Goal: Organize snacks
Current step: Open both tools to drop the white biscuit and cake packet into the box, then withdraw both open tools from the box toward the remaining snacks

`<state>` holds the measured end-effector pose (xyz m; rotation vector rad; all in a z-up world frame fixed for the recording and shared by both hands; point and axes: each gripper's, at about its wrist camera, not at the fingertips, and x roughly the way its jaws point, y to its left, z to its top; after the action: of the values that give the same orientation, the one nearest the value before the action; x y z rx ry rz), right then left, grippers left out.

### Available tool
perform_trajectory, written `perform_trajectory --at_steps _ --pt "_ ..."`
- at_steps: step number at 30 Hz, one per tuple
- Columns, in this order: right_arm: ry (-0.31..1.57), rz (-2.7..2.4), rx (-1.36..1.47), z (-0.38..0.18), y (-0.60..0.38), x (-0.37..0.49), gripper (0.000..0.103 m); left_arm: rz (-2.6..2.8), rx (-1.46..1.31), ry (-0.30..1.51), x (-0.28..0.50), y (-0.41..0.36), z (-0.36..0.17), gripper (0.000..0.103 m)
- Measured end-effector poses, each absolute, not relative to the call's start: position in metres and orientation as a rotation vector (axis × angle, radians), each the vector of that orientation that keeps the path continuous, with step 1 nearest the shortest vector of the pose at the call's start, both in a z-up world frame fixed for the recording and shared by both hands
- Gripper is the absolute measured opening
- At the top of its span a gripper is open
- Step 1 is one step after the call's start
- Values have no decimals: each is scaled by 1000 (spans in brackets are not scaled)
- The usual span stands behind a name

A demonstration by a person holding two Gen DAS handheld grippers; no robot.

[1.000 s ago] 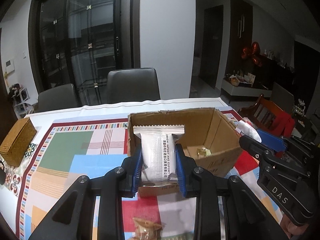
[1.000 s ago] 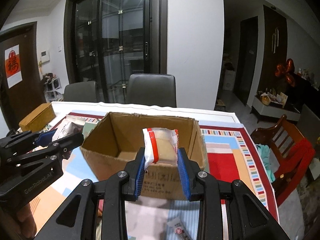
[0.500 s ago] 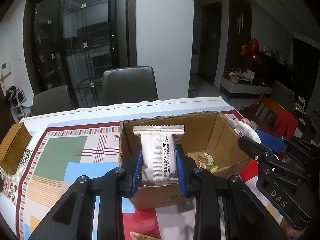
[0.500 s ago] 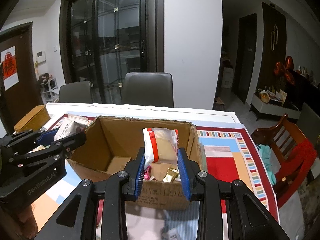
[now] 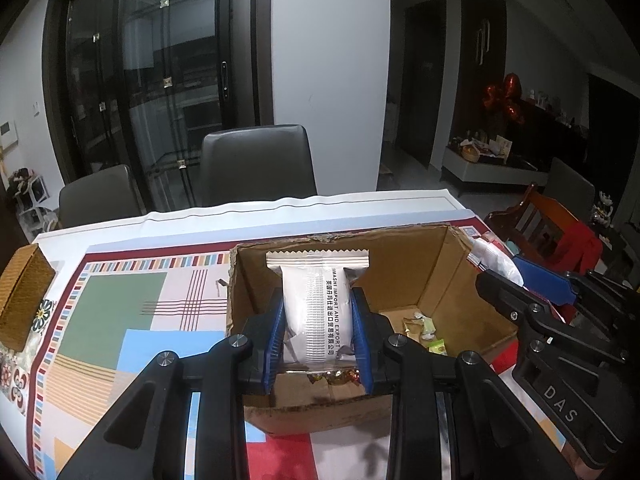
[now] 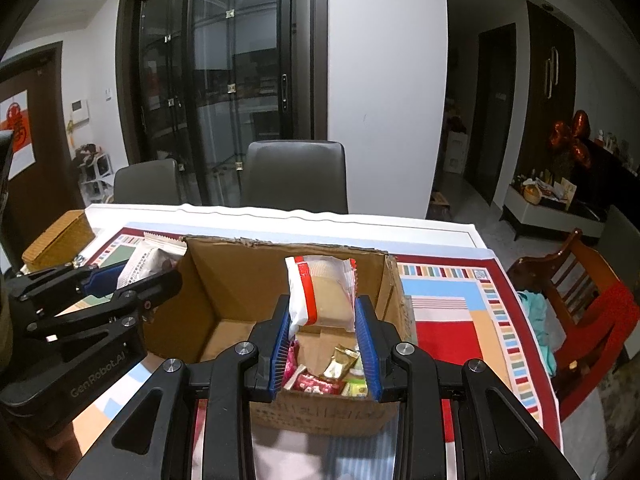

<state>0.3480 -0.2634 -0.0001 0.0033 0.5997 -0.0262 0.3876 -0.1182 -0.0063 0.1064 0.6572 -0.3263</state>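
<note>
Left wrist view: left gripper (image 5: 318,334) clamps an upright white foil snack packet (image 5: 316,312) above the open brown cardboard box (image 5: 452,268), while right gripper (image 6: 322,334) pinches a red-and-white wrapped cake (image 6: 320,294) over small snacks (image 6: 336,376) inside.

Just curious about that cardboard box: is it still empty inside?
No, several small wrapped snacks already lie on the floor of the cardboard box.

left hand-held gripper (image 5: 318,330) clamped, right hand-held gripper (image 6: 322,330) clamped

White snack packet (image 5: 316,312) over cardboard box (image 5: 400,272)
</note>
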Motion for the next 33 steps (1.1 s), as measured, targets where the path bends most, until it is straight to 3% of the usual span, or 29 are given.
perform_trajectory --at_steps 6,8,12,15,17,20,33 --pt "607 -20 4 -3 -263 353 33 -326 118 661 389 -120 -5 33" --pt "599 -22 -2 -3 -262 353 36 -321 123 653 388 -119 -3 42" --pt "576 -40 -13 1 -261 352 68 -308 125 644 388 -116 -2 46" --pt "555 -59 -17 5 -261 346 76 -290 121 638 387 -113 0 62" --pt "551 -65 -20 7 -260 345 77 -276 120 633 385 -111 0 69" --pt "550 -67 -21 8 -260 342 77 -265 120 629 382 -107 2 71" --pt "546 -102 -12 16 -266 320 79 -239 127 605 359 -98 13 74"
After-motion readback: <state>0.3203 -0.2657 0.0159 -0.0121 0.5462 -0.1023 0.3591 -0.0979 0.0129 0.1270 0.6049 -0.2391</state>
